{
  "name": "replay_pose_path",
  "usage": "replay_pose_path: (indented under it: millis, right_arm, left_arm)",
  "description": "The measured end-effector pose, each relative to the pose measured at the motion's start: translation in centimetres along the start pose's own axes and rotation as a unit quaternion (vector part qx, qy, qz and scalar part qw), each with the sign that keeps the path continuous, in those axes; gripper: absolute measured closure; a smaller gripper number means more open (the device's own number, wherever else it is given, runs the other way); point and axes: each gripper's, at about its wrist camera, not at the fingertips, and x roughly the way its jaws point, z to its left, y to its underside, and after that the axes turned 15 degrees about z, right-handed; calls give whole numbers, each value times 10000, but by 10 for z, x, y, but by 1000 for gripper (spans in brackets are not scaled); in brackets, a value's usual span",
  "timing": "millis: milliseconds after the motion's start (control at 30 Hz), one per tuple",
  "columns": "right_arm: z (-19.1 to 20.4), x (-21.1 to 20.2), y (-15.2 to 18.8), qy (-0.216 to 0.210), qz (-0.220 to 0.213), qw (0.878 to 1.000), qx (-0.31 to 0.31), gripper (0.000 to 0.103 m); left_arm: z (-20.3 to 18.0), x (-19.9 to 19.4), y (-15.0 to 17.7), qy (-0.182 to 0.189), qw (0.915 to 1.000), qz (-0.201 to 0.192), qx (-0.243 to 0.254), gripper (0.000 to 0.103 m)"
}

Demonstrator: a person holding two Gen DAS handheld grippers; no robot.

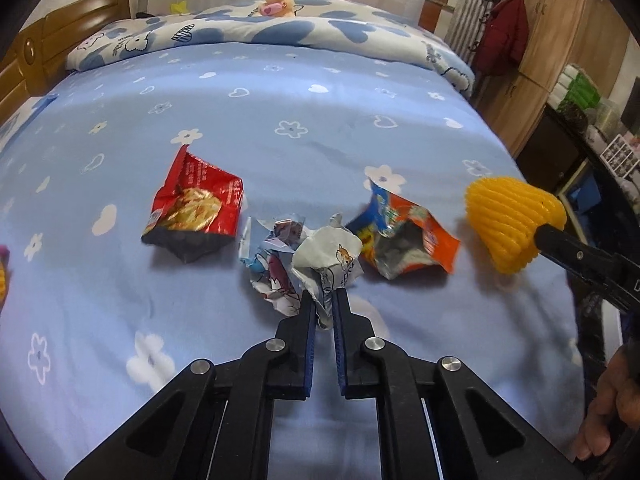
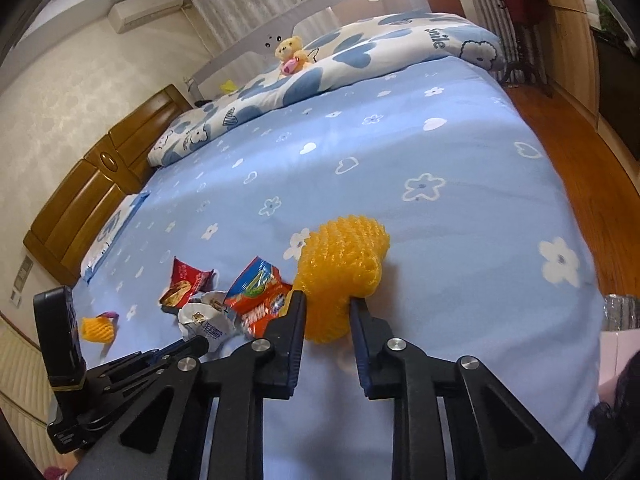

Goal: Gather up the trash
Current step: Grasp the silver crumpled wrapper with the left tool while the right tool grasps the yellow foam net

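My left gripper [image 1: 324,298] is shut on a crumpled white wrapper [image 1: 328,258] on the blue bed sheet [image 1: 280,120]. A red snack bag [image 1: 196,208] lies to its left and an orange-blue snack bag [image 1: 404,236] to its right. My right gripper [image 2: 328,306] is shut on a yellow foam fruit net [image 2: 344,272] and holds it above the sheet; the net also shows in the left wrist view [image 1: 512,220]. A second yellow foam net [image 2: 98,328] lies at the far left of the bed.
A folded blue-and-white quilt [image 1: 280,32] with a teddy bear [image 1: 278,0] lies at the far side. A wooden headboard [image 2: 100,192] is at the left. Wooden floor [image 2: 580,160] and wardrobes are beyond the bed's right edge.
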Motion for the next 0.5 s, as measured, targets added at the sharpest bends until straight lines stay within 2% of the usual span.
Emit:
replay_pose_path:
  millis: [167, 500]
  right_arm:
    - [-6, -26, 22, -97, -80, 9999, 76, 83]
    - [-18, -67, 72, -121, -132, 9997, 192, 83]
  left_arm:
    - [-1, -23, 24, 154, 9998, -103, 17, 97]
    - [-35, -57, 66, 414, 9983, -159, 386, 97]
